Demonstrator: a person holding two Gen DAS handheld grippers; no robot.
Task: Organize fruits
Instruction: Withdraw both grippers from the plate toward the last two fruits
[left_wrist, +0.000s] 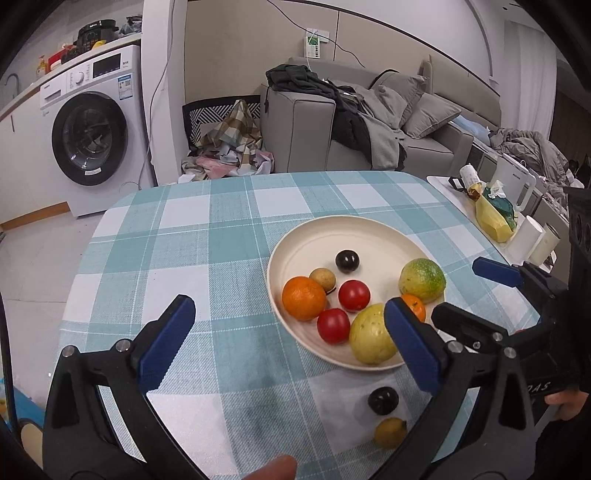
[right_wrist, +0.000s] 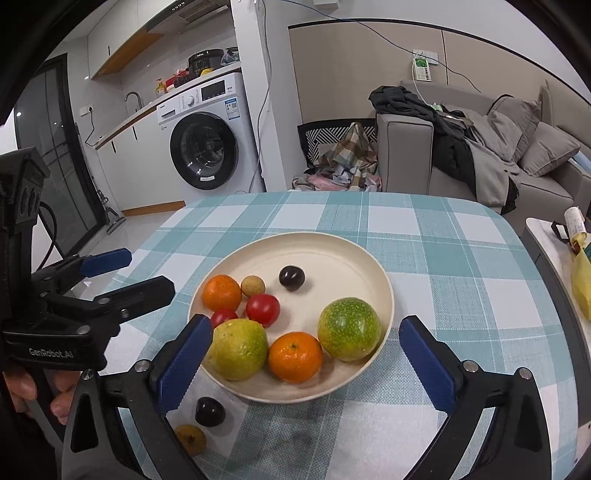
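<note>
A cream plate (left_wrist: 314, 232) (right_wrist: 332, 251) on the checked tablecloth holds two oranges (left_wrist: 303, 297) (right_wrist: 294, 356), two red tomatoes (left_wrist: 354, 294) (right_wrist: 262, 309), two green-yellow fruits (left_wrist: 422, 274) (right_wrist: 348, 328), a dark plum (left_wrist: 347, 261) (right_wrist: 291, 277) and a small tan fruit (left_wrist: 322, 278) (right_wrist: 253, 285). A second dark plum (left_wrist: 383, 400) (right_wrist: 209, 411) and a small yellow fruit (left_wrist: 390, 432) (right_wrist: 191, 438) lie on the cloth in front of the plate. My left gripper (left_wrist: 288, 343) is open and empty, left of the plate. My right gripper (right_wrist: 306, 365) is open and empty, over the plate's near rim.
A white tray (left_wrist: 443, 186) with a yellow bag (left_wrist: 491, 218), cups and a kettle stands at the table's right edge. Beyond the table are a washing machine (left_wrist: 92, 136), a laundry pile (left_wrist: 229, 155) and a grey sofa (left_wrist: 369, 122).
</note>
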